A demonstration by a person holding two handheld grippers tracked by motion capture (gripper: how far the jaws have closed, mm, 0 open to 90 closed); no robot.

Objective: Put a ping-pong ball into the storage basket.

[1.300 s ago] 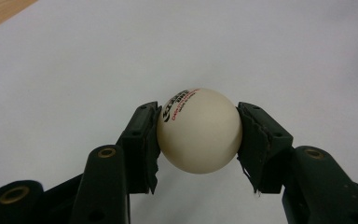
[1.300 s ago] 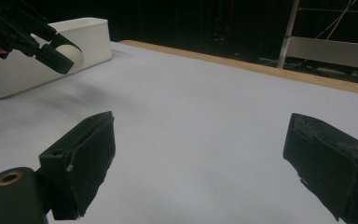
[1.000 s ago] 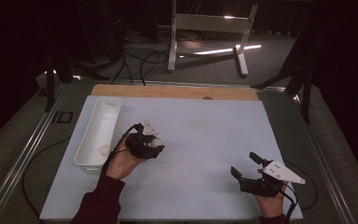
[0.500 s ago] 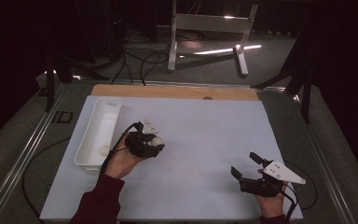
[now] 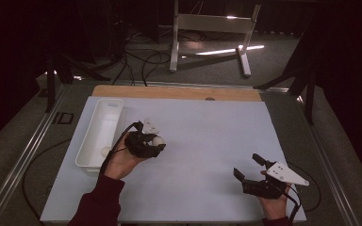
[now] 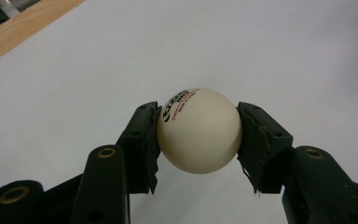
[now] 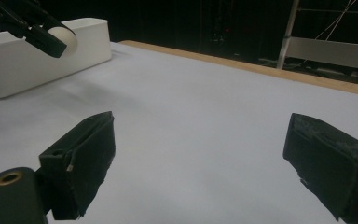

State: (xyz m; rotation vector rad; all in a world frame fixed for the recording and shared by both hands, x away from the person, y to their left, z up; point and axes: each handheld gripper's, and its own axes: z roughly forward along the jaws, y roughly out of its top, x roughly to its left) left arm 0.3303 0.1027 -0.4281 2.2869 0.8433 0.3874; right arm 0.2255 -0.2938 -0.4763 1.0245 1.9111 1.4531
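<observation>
My left gripper point(image 5: 156, 143) is shut on a white ping-pong ball point(image 5: 158, 140), lifted just above the white table sheet point(image 5: 207, 127), to the right of a white tray point(image 5: 108, 100). In the left gripper view the ball point(image 6: 199, 130) with black and red print sits squeezed between both pads point(image 6: 144, 140). A second white ball point(image 5: 105, 151) lies in the tray's near end. My right gripper point(image 5: 250, 167) hovers near the front right of the sheet, jaws wide apart and nothing between them point(image 7: 200, 140). The right gripper view also catches the tray point(image 7: 9, 56) and the held ball point(image 7: 67, 38).
A wooden strip point(image 5: 179, 92) borders the far side of the sheet. Metal rails run along the table's left and right sides. A white metal stand point(image 5: 207, 23) and cables are on the dark floor beyond the table.
</observation>
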